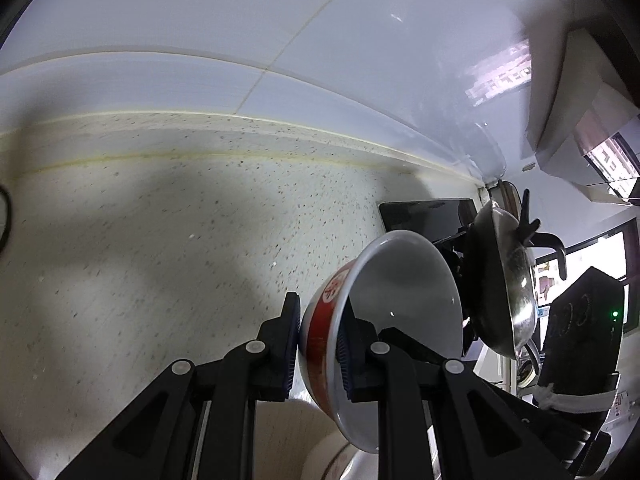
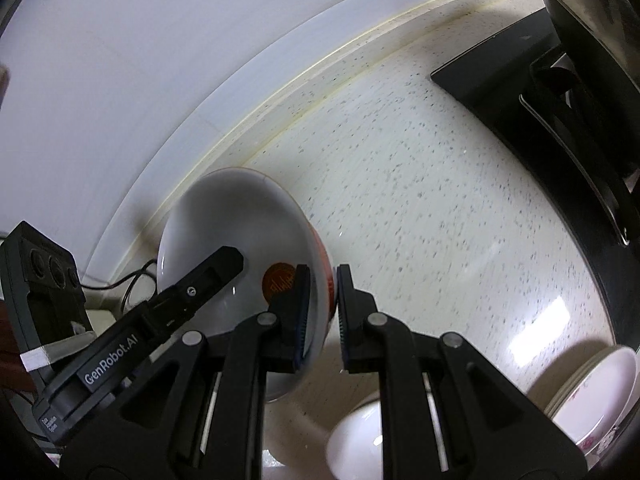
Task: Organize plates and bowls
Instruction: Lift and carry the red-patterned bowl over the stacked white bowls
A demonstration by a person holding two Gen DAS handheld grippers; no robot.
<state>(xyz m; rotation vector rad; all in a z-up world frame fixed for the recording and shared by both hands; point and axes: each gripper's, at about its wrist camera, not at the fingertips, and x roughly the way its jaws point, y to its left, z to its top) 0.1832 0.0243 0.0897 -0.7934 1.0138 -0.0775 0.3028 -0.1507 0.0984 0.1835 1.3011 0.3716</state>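
A bowl (image 1: 400, 292), white inside with a red patterned outside, hangs tilted above the speckled counter (image 1: 160, 240). My left gripper (image 1: 320, 328) is shut on its rim, one pad on the red outside and one inside. In the right wrist view the same bowl (image 2: 224, 224) shows a red round mark at its bottom. My right gripper (image 2: 322, 296) is shut on the opposite rim. The left gripper's finger (image 2: 208, 276) reaches into the bowl from the left.
A stack of white plates (image 2: 592, 392) lies at the lower right, and a white bowl (image 2: 356, 436) sits below the grippers. A black stove (image 2: 500, 80) with a metal wok (image 1: 508, 280) stands to the right. A white wall backs the counter. A cable (image 2: 132, 280) lies at the left.
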